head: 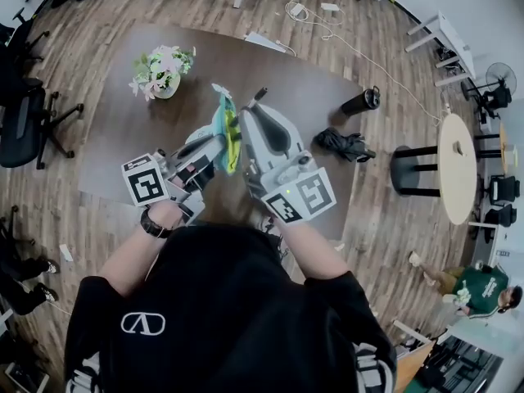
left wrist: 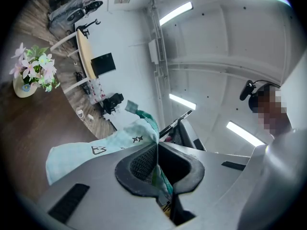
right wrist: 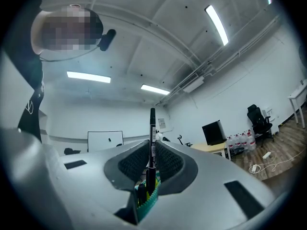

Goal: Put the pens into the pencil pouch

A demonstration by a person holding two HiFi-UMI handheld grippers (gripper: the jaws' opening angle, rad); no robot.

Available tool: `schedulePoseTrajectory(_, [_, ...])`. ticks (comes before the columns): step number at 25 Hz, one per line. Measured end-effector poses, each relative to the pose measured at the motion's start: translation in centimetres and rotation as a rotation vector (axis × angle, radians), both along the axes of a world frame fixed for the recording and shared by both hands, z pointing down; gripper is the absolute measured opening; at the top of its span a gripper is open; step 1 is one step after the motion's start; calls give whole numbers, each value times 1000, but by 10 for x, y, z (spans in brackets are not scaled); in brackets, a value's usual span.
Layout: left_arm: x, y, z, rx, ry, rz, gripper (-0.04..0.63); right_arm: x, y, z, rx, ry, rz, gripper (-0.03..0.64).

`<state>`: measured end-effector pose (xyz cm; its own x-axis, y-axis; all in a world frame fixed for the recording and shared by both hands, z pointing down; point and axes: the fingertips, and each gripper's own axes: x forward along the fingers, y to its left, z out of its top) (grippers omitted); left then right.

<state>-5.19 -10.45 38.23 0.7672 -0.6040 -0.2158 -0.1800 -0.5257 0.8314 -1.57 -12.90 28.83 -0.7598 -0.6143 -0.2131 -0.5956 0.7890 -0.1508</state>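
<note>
Left gripper [left wrist: 157, 148] clamped tight on mint pouch [left wrist: 96, 150], right gripper [right wrist: 152, 153] pinching black pen [right wrist: 152, 128] upright, both over brown table [head: 115, 146]

We count 2 grippers, i.e. left gripper [left wrist: 157, 145] & right gripper [right wrist: 152, 145], plus 1 pouch [head: 227, 129], 1 pen [right wrist: 152, 128], 1 flower pot [head: 164, 74], 1 bottle [head: 362, 101], 1 table [head: 278, 72].

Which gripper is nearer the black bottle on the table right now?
Right. The right gripper, shut on a pen, is on the side of the pouch toward the black bottle; the left gripper, shut on the pouch, is on its far side.
</note>
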Motion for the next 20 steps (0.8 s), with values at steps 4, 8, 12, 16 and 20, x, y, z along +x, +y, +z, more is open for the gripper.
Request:
schedulePoseTrajectory(4, [1, 0, -9, 21, 15, -2, 11, -6, 3, 11, -58, 44, -59, 43])
schedulePoseTrajectory(8, [-1, 1, -12, 36, 29, -10, 11, -11, 15, 13, -75, 66, -147, 133])
schedulePoseTrajectory(12, [-1, 0, -10, 36, 27, -13, 11, -5, 17, 10, -55, 69, -122, 150])
schedulePoseTrajectory(16, [-1, 0, -10, 40, 30, -9, 11, 10, 6, 15, -87, 42, -62, 149])
schedulePoseTrajectory(20, [0, 0, -10, 42, 29, -1, 12, 14, 0, 27, -115, 59, -27, 149])
